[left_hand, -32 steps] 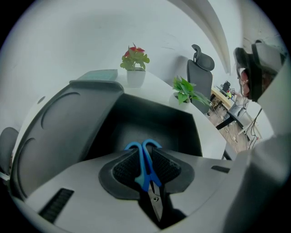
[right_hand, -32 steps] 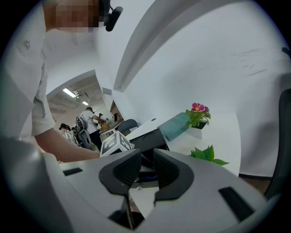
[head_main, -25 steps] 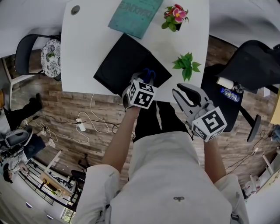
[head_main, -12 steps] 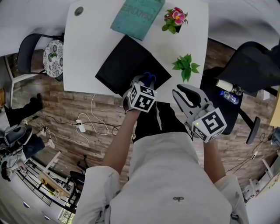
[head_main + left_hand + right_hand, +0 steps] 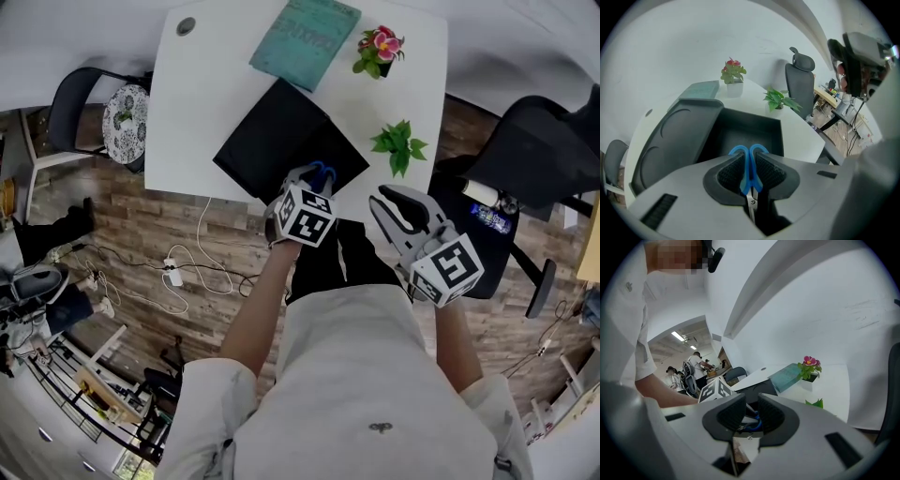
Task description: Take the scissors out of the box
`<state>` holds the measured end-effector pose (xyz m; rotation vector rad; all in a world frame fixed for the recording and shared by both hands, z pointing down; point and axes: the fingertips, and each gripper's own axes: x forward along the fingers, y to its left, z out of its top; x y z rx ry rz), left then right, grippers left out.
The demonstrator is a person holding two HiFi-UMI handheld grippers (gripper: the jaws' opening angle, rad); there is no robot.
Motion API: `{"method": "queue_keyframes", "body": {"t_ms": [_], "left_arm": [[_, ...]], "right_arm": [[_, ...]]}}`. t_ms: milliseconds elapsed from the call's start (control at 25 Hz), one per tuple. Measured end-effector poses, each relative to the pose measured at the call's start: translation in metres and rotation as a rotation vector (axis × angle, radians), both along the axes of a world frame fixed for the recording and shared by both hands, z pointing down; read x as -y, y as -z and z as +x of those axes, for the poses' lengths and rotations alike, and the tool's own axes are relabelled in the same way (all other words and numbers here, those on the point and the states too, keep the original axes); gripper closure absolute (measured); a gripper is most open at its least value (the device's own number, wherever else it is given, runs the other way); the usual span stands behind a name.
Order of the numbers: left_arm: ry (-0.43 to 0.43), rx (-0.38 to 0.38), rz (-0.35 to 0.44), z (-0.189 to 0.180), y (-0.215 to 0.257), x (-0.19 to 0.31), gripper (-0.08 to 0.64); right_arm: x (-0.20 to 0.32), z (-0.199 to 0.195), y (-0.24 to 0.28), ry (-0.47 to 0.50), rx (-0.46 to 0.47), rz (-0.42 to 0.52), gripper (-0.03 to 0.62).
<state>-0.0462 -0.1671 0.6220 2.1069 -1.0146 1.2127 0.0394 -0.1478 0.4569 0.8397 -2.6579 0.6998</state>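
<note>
The open black box [image 5: 323,150] with its lid [image 5: 267,141] folded out to the left lies on the white table [image 5: 211,94]. The blue-handled scissors [image 5: 749,161] are clamped in my left gripper [image 5: 750,174], held just above the box [image 5: 750,129] at its near side. In the head view the blue handles [image 5: 322,170] poke out of the left gripper [image 5: 307,178] over the box's near corner. My right gripper [image 5: 401,204] hovers off the table's near edge, to the right, open with nothing between its jaws [image 5: 751,416].
A teal book [image 5: 305,42] and a pink potted flower [image 5: 378,49] sit at the table's far side, a small green plant [image 5: 398,145] near its right edge. A black office chair [image 5: 539,141] stands right, another chair [image 5: 80,112] left. Cables [image 5: 187,267] lie on the wooden floor.
The left gripper, still shut on the scissors, has drawn slightly back toward the person. The right gripper has barely moved. The head view has shifted a little.
</note>
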Motion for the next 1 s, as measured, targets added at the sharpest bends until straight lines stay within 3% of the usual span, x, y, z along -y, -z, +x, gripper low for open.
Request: {"method": "queue_keyframes", "body": {"t_ms": [1000], "left_arm": [[0.095, 0.016, 0.165, -0.009, 0.07, -0.027, 0.472]], "right_arm": [[-0.027, -0.003, 0.049, 0.093, 0.034, 0.135, 0.512]]}}
